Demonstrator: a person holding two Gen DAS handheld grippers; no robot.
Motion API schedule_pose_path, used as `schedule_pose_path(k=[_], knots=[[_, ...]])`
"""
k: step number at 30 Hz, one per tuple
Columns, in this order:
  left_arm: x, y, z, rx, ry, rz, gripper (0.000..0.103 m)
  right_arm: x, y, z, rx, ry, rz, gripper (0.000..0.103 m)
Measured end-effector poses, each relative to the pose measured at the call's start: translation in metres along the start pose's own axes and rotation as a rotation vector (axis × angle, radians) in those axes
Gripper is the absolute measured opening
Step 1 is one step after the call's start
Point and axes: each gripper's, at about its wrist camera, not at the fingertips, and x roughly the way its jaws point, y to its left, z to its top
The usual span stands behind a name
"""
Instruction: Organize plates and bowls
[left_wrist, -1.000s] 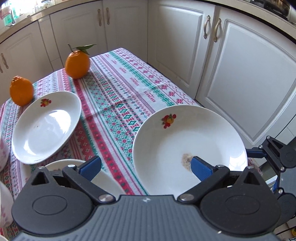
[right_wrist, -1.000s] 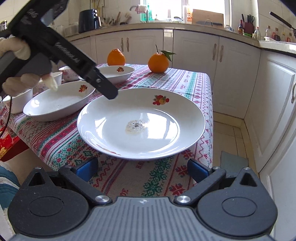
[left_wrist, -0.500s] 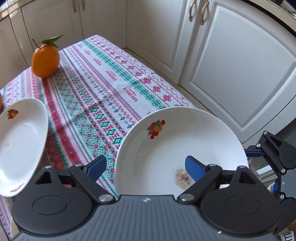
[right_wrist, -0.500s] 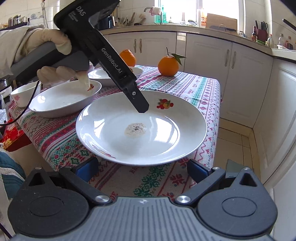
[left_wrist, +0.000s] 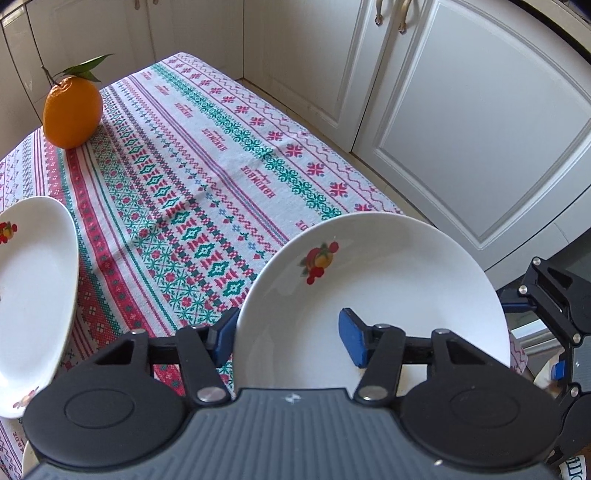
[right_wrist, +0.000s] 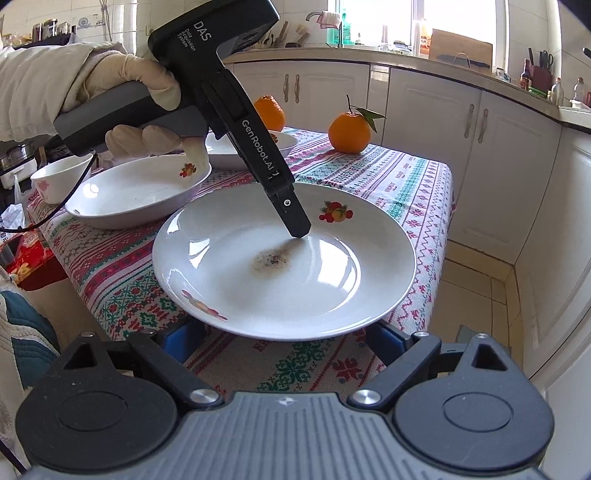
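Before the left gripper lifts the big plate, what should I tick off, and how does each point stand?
1. Left gripper straddles the plate rim, one finger inside and one outside: ok.
2. Left jaws shut on the rim: not ok, they stand open.
3. Plate clean enough to stack: not ok, a brown residue spot sits at its centre.
4. Right gripper free of the plate: cannot tell; it is open, but its fingertips are hidden under the near rim.
5. Orange well away from the plate: ok.
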Motion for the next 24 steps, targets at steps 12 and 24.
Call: schedule_pose_path(k=[12, 24], knots=[[-0.005, 0.000, 0.000, 0.017, -0.012, 0.002, 0.056, -0.001, -0.002, 0.008, 0.018, 0.026, 0.001, 0.096], [-0.011, 0.023, 0.026, -0.009, -0.082, 0.018, 0.056, 0.011, -0.021, 0.036, -0.023, 0.004, -0.021, 0.096]])
